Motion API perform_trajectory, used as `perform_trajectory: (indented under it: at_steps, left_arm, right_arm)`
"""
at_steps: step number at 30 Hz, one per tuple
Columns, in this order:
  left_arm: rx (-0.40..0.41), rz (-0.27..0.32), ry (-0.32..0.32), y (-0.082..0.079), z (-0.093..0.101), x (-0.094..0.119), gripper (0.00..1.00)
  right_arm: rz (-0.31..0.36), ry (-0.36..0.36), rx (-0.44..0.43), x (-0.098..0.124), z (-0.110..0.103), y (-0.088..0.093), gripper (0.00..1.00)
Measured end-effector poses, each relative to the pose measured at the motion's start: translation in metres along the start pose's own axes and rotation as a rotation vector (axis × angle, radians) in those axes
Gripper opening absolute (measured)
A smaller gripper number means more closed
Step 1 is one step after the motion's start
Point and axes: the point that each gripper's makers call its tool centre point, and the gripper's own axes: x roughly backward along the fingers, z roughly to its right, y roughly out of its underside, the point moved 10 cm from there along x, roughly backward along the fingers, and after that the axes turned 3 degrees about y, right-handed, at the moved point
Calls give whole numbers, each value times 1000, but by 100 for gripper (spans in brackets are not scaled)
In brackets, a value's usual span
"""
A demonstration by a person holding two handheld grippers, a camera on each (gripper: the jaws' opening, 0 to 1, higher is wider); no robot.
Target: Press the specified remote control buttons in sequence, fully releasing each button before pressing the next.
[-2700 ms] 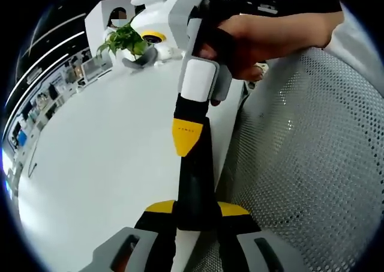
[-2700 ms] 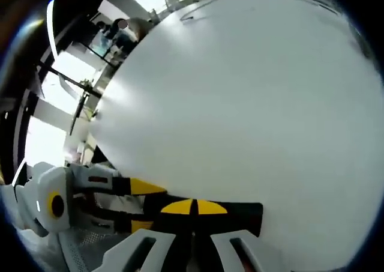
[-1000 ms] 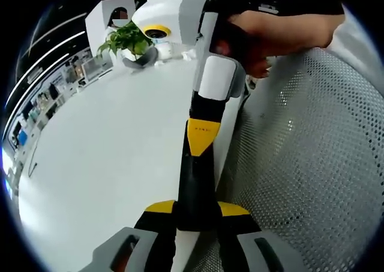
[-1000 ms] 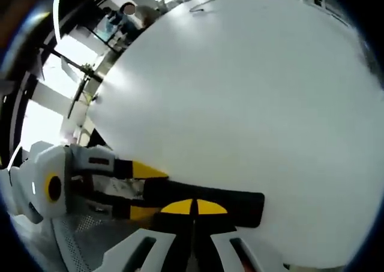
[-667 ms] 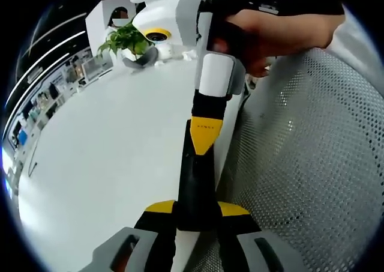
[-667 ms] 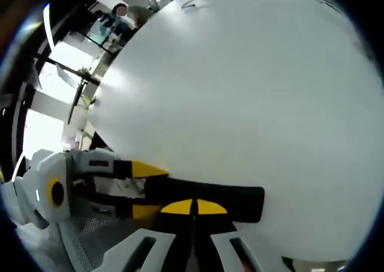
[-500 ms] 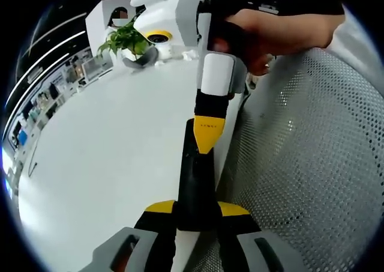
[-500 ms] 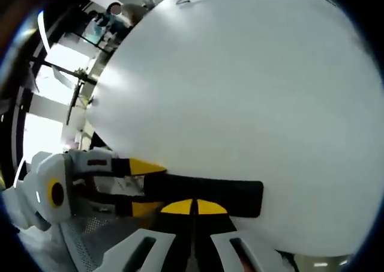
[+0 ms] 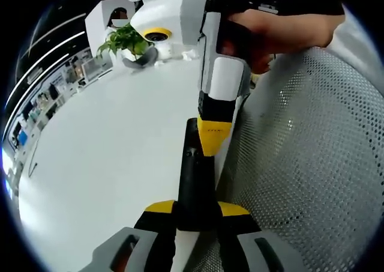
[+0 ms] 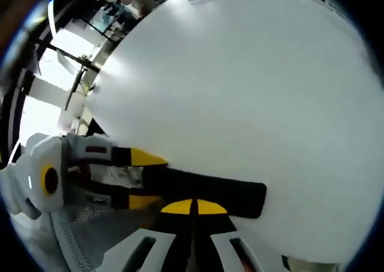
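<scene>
On the desk: the broad white desk (image 9: 102,164) carries the work along its edge, toward 5 o'clock in the left gripper view; a grey perforated mesh surface (image 9: 312,176) lies just beyond that edge.
Remote, place: the long black slab remote control (image 9: 195,176) is held over the desk edge, its near end clamped between the closed jaws of the left tool (image 9: 195,215).
Remote, axis: in the left gripper view its long axis runs from 6 o'clock up to 12, free end pointing away from the holder; in the right gripper view the same remote (image 10: 207,191) lies across, 9 to 3 o'clock.
Right tool: the yellow-tipped right tool (image 9: 213,141), a hand (image 9: 264,35) gripping it, has jaws together, the tip touching or just above the remote's far part; which one, I cannot tell.
Doing it well: judged, press squarely down with the joined tip while the left tool holds firm, then lift fully clear before the next button.
Small detail: a green potted plant (image 9: 126,41) sits far off at 11 o'clock.
</scene>
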Motion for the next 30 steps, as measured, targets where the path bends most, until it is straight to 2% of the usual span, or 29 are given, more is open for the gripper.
perform_trajectory:
  at_steps: [4,14,19,23,27,30]
  left_arm:
    - [3,1,0,0,0,0,25]
    - [-1,2,0,0,1,0,25]
    - [-4,4,1,0,0,0,25]
    - [-4,5,2,0,0,1,25]
    - [-3,5,3,1,0,1,25]
    - [-3,6,2,0,0,1,25]
  right_arm:
    - [-6,22,31,-1,-2,0,0]
    - [-3,3,16,-1,2,1,0]
    - [-7,-59,-90,1,8,-1,0]
    - [35,-79,-62,2,2,-4,0]
    - [58,-41,-40,0,2,-5,0]
    - [82,-50,-51,0,2,-7,0]
